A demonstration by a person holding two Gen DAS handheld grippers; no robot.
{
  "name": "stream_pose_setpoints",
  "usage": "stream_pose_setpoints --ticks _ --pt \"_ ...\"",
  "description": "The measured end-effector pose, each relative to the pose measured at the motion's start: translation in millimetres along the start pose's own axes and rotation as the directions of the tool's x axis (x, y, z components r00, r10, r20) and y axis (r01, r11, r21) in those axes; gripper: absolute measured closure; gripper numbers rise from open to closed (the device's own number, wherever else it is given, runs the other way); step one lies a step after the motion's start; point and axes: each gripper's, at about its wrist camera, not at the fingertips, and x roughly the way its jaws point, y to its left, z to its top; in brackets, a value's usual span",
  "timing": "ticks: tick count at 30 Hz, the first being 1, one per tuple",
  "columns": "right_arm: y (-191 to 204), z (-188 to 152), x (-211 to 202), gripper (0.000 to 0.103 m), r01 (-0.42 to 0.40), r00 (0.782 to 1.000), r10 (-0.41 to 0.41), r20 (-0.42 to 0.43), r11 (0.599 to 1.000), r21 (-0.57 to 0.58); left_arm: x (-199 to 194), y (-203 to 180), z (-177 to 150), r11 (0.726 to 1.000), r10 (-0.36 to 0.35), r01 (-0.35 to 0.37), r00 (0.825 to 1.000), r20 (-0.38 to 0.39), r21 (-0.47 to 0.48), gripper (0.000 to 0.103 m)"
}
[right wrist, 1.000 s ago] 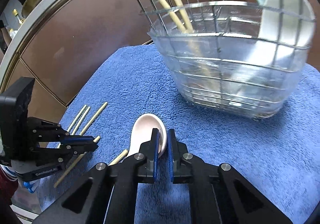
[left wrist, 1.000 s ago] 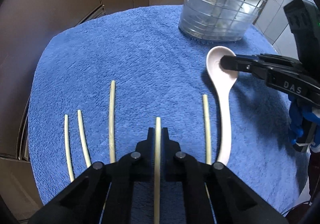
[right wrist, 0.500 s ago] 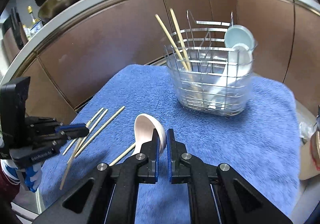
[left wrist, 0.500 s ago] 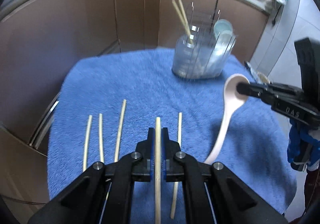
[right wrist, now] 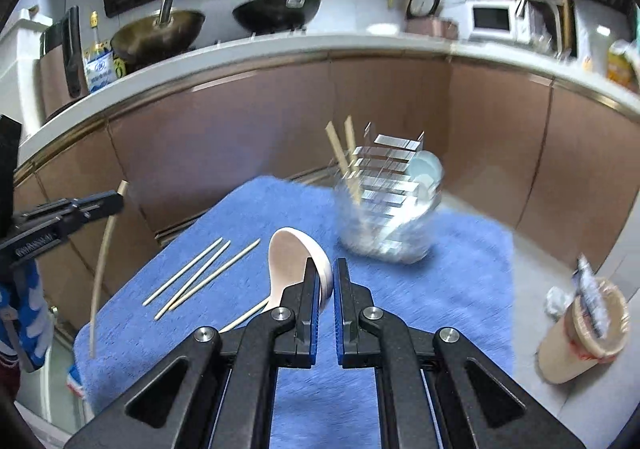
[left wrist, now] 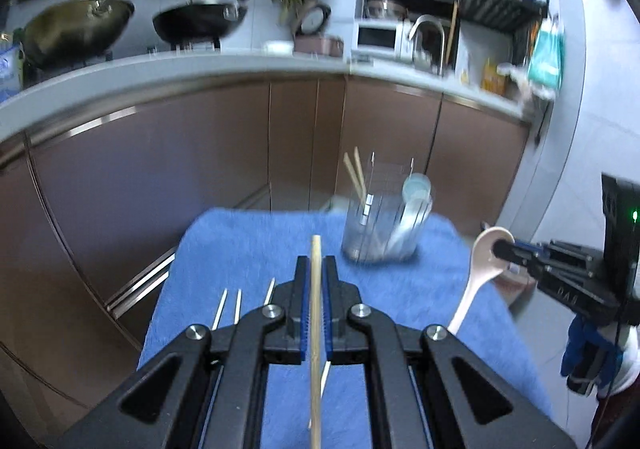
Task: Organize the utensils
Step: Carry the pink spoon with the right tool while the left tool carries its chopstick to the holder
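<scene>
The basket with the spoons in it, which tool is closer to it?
Right, probably. The right tool, holding the pink spoon, hangs just before the basket. The left tool, gripping a chopstick, looks farther back.

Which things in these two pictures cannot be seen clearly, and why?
- Utensil holder: blurred in both views; its contents cannot be counted.
- Chopstick: left view, lower end cut off by the edge.
- Spoon: right view, handle hidden behind the fingers.
- Loose chopsticks: left view, partly hidden by the gripper.
</scene>
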Motion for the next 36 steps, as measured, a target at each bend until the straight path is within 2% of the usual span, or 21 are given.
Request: stream_pose_setpoints --ticks 4,8,14,18,24,30,36 --pt "-12 23 -18 0.097 0.07 0.994 -0.07 0.084 0.998 0.004 2 -9 32 0.999 -0.022 0.025 0.996 0.084 -0.038 0.098" --pt "-29 50 -21 0.097 0.162 0.974 -0.159 0.159 0.987 -0.006 15 -16 69 0.993 -0.059 0.074 0.984 0.167 -0.089 0.098" --pt "-44 91 1 0.097 0.255 0.937 -0.242 0.25 0.967 -0.018 61 -24 125 0.971 -0.107 0.163 0.95 0.294 -0.175 0.098" --pt "-52 108 26 0.097 0.297 0.92 -0.274 0.28 0.954 -0.039 102 -32 147 0.961 -0.094 0.177 0.932 0.349 -0.214 0.098" --pt "-72 115 83 0.097 0.317 0.92 -0.296 0.259 0.947 -0.046 165 -48 154 0.963 -0.05 0.147 0.922 0.384 -0.227 0.098" --pt "-85 102 124 0.096 0.312 0.925 -0.294 0.242 0.949 -0.039 210 -63 131 0.978 0.016 0.074 0.907 0.422 -0.196 0.098" --pt "-81 89 141 0.096 0.323 0.921 -0.299 0.25 0.944 -0.061 240 -62 111 0.974 0.066 0.035 0.898 0.435 -0.222 0.098"
